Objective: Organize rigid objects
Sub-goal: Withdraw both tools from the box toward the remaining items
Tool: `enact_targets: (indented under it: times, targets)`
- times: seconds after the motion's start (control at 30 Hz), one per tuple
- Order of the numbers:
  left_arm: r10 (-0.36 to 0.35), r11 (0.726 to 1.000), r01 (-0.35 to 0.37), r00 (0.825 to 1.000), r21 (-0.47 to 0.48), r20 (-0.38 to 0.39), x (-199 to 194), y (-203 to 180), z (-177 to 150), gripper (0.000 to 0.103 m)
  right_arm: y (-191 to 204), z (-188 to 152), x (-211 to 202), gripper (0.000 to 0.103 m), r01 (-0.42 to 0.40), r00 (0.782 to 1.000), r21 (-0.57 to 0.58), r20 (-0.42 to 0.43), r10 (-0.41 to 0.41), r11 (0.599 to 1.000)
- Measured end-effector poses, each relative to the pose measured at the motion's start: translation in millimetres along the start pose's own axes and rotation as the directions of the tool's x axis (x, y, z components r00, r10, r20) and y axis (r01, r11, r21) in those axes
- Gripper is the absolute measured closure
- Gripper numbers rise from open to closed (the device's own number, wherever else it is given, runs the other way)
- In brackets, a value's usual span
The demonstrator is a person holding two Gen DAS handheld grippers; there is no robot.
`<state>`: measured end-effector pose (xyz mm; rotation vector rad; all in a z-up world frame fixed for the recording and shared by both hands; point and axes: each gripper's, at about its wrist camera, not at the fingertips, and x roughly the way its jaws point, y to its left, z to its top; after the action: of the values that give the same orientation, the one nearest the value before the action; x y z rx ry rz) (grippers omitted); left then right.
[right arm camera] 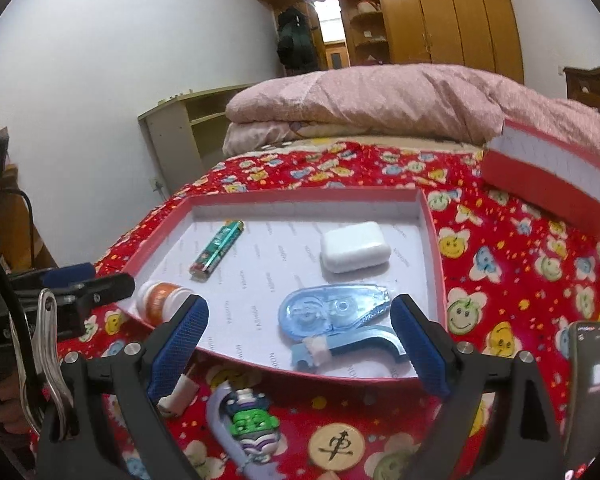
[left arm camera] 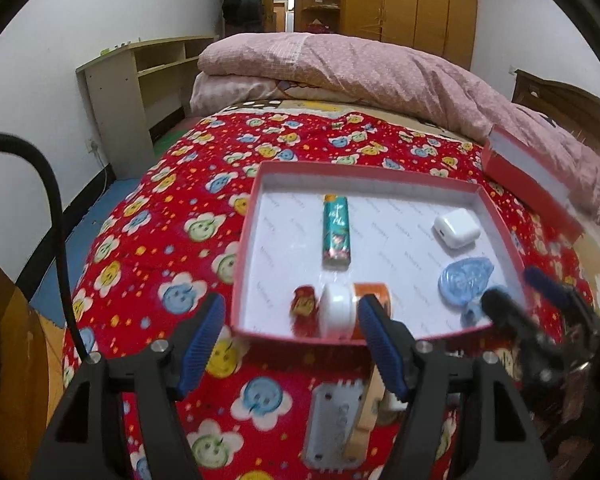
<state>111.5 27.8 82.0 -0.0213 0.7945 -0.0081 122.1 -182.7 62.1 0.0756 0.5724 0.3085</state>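
Note:
A shallow red box (left arm camera: 242,248) with a white floor lies on the bedspread. It holds a teal lighter (left arm camera: 336,236), a white earbud case (left arm camera: 457,227), a blue correction tape (left arm camera: 466,280), a white-and-orange roll (left arm camera: 340,312) and a small red figure (left arm camera: 305,308). My left gripper (left arm camera: 292,344) hovers open at the box's near rim with nothing in it. My right gripper (right arm camera: 300,350) is open and empty over the near rim (right arm camera: 340,376), just before the correction tape (right arm camera: 332,316). Lighter (right arm camera: 218,250), case (right arm camera: 354,252) and roll (right arm camera: 160,296) show there too.
On the red bedspread before the box lie a green-faced toy (right arm camera: 252,428), a wooden disc (right arm camera: 336,446), a grey toothed piece (left arm camera: 332,420) and a wooden strip (left arm camera: 364,420). The box lid (right arm camera: 548,176) leans at the right. A phone (right arm camera: 592,392) stands near right. A folded pink quilt (left arm camera: 340,68) lies behind.

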Motion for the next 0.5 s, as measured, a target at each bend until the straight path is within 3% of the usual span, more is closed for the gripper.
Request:
enact_targets:
  times: [0.23,0.5]
  targets:
    - [0.003,1.0,-0.003,1.0,0.0,-0.029,-6.7,7.2,-22.4,0.03,0.5,-0.7,-25.1,0.008,0.007,1.0,0.013,-0.019,-0.006,1.0]
    - [-0.041,0.998,0.044,0.996,0.033,-0.08,-10.5,-0.2,-43.4,0.03,-1.4,-31.3,-41.4,0.01,-0.016,0.994,-0.024,-0.108,0.013,1.0]
